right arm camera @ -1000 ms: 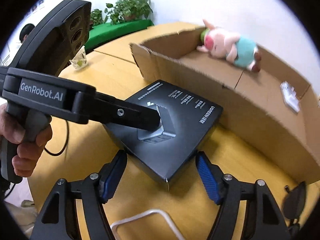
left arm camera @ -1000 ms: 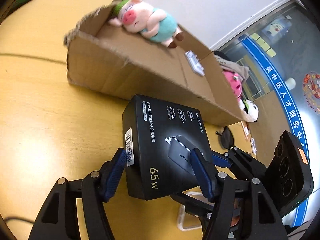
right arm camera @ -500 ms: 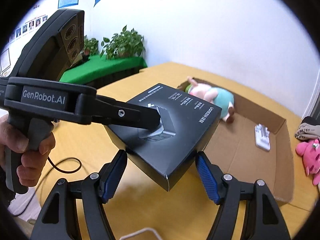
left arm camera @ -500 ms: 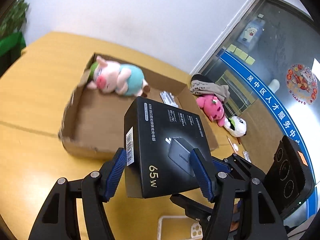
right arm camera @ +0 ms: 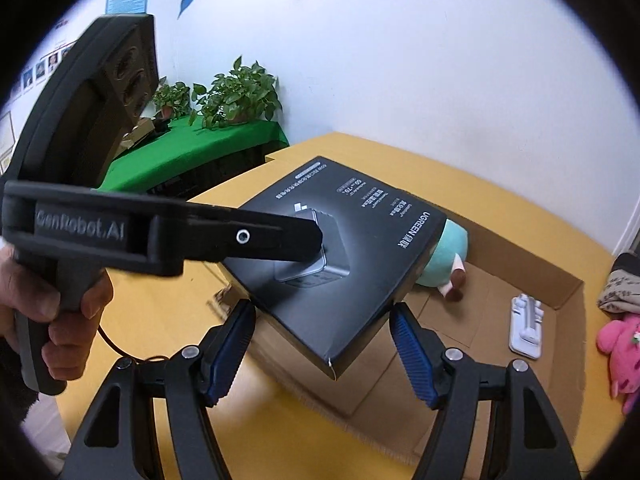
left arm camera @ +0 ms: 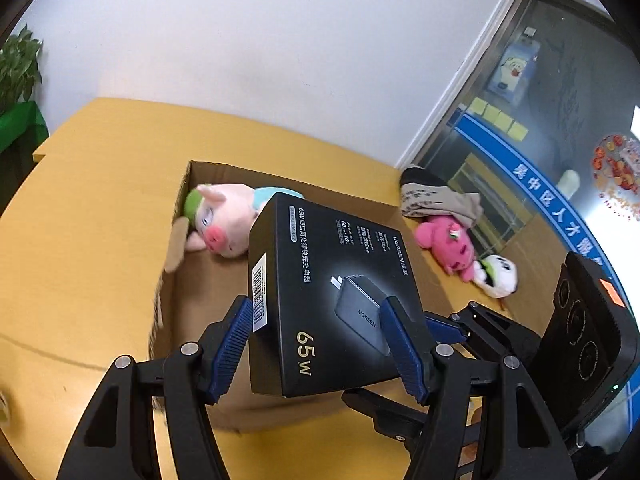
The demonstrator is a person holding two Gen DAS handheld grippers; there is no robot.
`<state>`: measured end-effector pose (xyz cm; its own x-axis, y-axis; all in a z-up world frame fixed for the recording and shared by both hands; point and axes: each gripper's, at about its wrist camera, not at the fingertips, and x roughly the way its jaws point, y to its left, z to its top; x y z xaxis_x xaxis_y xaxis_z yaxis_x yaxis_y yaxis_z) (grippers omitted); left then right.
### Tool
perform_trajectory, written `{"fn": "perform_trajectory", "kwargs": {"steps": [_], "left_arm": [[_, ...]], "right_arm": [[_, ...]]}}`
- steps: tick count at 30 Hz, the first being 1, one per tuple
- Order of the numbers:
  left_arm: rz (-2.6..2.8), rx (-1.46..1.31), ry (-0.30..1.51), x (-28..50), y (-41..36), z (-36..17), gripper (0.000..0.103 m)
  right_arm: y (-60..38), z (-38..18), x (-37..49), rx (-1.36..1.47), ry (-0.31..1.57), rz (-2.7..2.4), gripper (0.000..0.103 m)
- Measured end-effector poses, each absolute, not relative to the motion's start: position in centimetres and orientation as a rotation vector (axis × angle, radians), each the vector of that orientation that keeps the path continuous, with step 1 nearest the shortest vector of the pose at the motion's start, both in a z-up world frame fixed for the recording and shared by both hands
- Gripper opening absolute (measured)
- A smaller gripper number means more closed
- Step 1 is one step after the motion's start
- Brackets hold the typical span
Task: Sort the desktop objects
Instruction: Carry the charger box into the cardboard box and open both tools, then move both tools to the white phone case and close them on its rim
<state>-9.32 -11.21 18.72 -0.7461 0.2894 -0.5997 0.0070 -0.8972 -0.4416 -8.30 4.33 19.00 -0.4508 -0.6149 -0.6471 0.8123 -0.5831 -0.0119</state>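
A black charger box [left arm camera: 332,300] marked 65W is held in the air over the open cardboard box [left arm camera: 208,292]. My left gripper [left arm camera: 324,344] is shut on its two sides. My right gripper [right arm camera: 324,352] is shut on the same box [right arm camera: 340,256] at its near corner. The left gripper's body [right arm camera: 168,236] crosses the right wrist view from the left. A pink pig plush [left arm camera: 224,224] lies in the cardboard box's far corner, partly hidden behind the charger box. A white adapter [right arm camera: 526,326] lies on the box floor.
A pink plush [left arm camera: 446,240], a panda toy [left arm camera: 496,276] and a grey cloth [left arm camera: 436,200] lie on the yellow table [left arm camera: 80,208] right of the cardboard box. Potted plants [right arm camera: 236,96] stand on a green-covered table at the back. A cable [right arm camera: 116,350] trails off the left edge.
Both grippers have lifted the charger box off the table and carried it forward over the cardboard box, whose inside has come into view below.
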Motion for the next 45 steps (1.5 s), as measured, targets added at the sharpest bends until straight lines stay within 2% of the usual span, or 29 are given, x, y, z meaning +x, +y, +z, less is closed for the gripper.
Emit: {"fn": "perform_trajectory", "kwargs": {"steps": [9, 18, 22, 25, 27, 30, 32, 34, 37, 38, 39, 40, 41, 42, 43, 45], "left_arm": [[2.671, -1.222, -0.723, -15.0, -12.7, 13.1, 0.069], [2.652, -1.466, -0.736, -18.2, -12.5, 7.9, 0.069], [2.612, -1.502, -0.818, -18.5, -12.8, 6.2, 0.07], [2.577, -1.537, -0.821, -18.3, -12.6, 5.4, 0.071], [2.604, -1.519, -0.79, -17.7, -12.3, 6.0, 0.072], [2.698, -1.449, -0.711, -16.2, -11.7, 8.1, 0.079], [2.767, -1.362, -0.666, -14.6, -11.5, 9.9, 0.086], [2.896, -1.246, -0.616, -12.3, -11.2, 12.4, 0.097], [3.047, -1.067, -0.581, -9.1, -10.7, 15.3, 0.103], [3.056, -1.025, -0.566, -8.3, -10.4, 16.0, 0.103], [3.039, -0.98, -0.547, -7.5, -9.9, 16.8, 0.103], [3.019, -0.964, -0.534, -7.1, -9.9, 17.4, 0.101], [3.002, -0.954, -0.509, -6.5, -9.3, 17.9, 0.094], [2.991, -0.969, -0.476, -6.2, -8.7, 18.4, 0.056], [2.983, -1.016, -0.443, -5.9, -7.8, 18.6, 0.017], [2.98, -1.004, -0.456, -5.2, -7.1, 19.0, 0.018]], "right_arm": [[2.3, 14.0, -14.3, 0.936, 0.377, -2.037, 0.069], [0.2, 8.3, -17.9, 1.188, 0.369, -1.94, 0.071], [-0.8, 7.1, -18.6, 1.303, 0.389, -1.901, 0.074], [-0.2, 7.0, -18.8, 1.337, 0.323, -1.895, 0.075], [0.6, 6.9, -18.2, 1.338, 0.299, -1.897, 0.075], [2.0, 7.5, -16.9, 1.301, 0.34, -1.961, 0.075], [3.4, 8.3, -16.3, 1.27, 0.349, -2.027, 0.075], [5.5, 10.1, -15.7, 1.201, 0.317, -2.109, 0.076], [8.3, 12.4, -14.0, 1.093, 0.261, -2.208, 0.075], [8.8, 13.2, -13.5, 1.057, 0.258, -2.224, 0.073], [9.7, 14.0, -12.8, 1.018, 0.253, -2.241, 0.063], [10.7, 14.9, -12.3, 0.978, 0.231, -2.261, 0.053], [11.6, 15.5, -11.8, 0.953, 0.208, -2.272, 0.03], [12.1, 16.2, -11.6, 0.939, 0.18, -2.276, 0.012], [12.8, 16.5, -11.3, 0.931, 0.171, -2.275, 0.01], [13.5, 17.4, -10.6, 0.908, 0.186, -2.283, 0.01]]}}
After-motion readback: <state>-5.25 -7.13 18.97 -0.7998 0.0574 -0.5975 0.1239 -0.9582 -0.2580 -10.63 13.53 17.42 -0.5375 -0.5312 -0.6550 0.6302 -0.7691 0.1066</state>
